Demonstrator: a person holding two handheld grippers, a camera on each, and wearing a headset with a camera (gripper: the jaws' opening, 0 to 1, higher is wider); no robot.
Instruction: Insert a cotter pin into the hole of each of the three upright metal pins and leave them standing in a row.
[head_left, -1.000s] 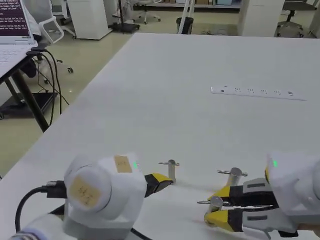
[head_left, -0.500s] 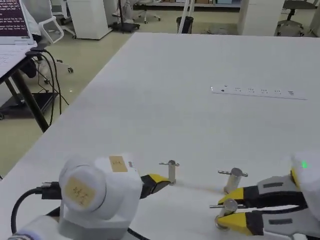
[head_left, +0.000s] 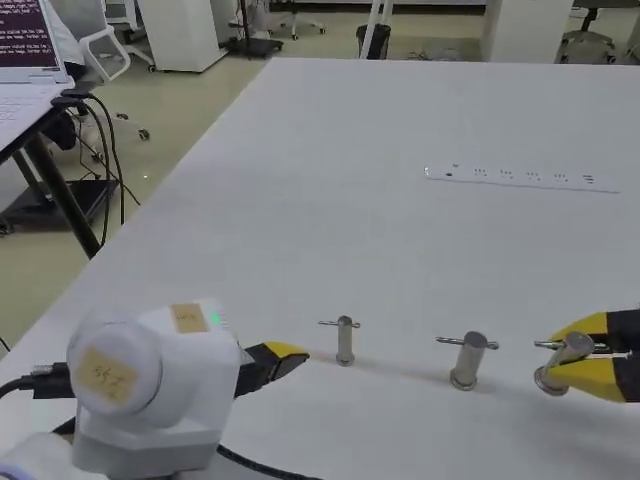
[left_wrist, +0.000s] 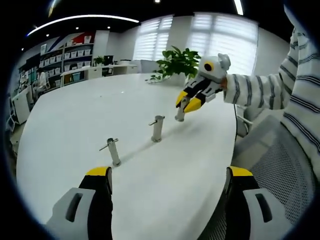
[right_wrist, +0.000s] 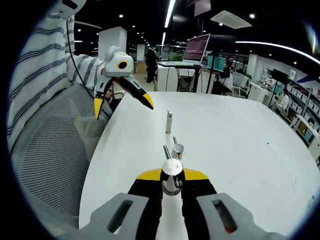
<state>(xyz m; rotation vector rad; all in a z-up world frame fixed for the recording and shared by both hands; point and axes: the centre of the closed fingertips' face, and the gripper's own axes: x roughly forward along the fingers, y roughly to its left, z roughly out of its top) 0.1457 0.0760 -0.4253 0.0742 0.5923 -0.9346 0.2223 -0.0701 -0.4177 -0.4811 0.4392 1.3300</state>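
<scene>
The white counter (head_left: 400, 230) carried the row. The left claw (left_wrist: 167, 175) hung spread wide near the left metal pin (head_left: 345, 342). The right claw (right_wrist: 172, 176) pinched the right metal pin (head_left: 556, 368) at the row's far end, near the middle metal pin (head_left: 466, 362). A cotter pin (head_left: 330, 324) crossed each pin's head.

Three upright metal pins (head_left: 466, 362) stand on the tabletop (head_left: 330, 200): one between the fingers of the right gripper (right_wrist: 172, 176), two in the stretch between those and the fingers of the left gripper (left_wrist: 165, 172). Three cotter pins (head_left: 450, 342), one through each head. Two grippers, two yellow-tipped fingers each. One white power strip (head_left: 520, 180), well beyond the fingers.
</scene>
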